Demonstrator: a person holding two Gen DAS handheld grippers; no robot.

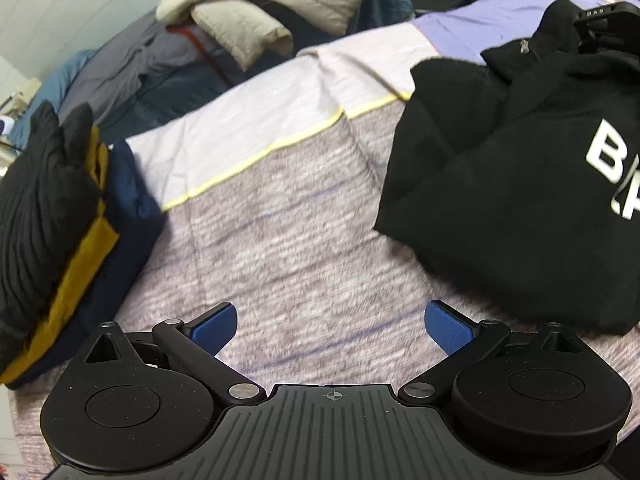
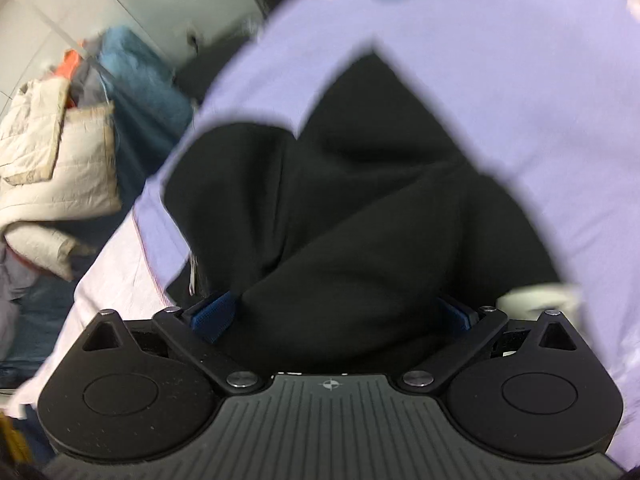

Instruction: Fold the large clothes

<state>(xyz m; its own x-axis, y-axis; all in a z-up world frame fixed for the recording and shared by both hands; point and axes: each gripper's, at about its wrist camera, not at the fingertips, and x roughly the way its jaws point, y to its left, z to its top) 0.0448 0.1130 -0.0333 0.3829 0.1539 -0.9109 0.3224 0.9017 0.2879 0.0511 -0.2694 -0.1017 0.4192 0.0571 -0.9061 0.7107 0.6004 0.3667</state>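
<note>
A black hoodie with white letters lies partly folded on the bed at the right of the left wrist view. My left gripper is open and empty above the bedspread, left of the hoodie. In the right wrist view the hoodie fills the middle. My right gripper has its blue pads spread wide with bunched black fabric between them. The right gripper's body shows at the top right of the left wrist view.
A stack of folded clothes, black on yellow and navy, sits at the bed's left edge. A beige padded jacket and blue and grey garments are piled beyond the bed. The jacket also shows in the right wrist view.
</note>
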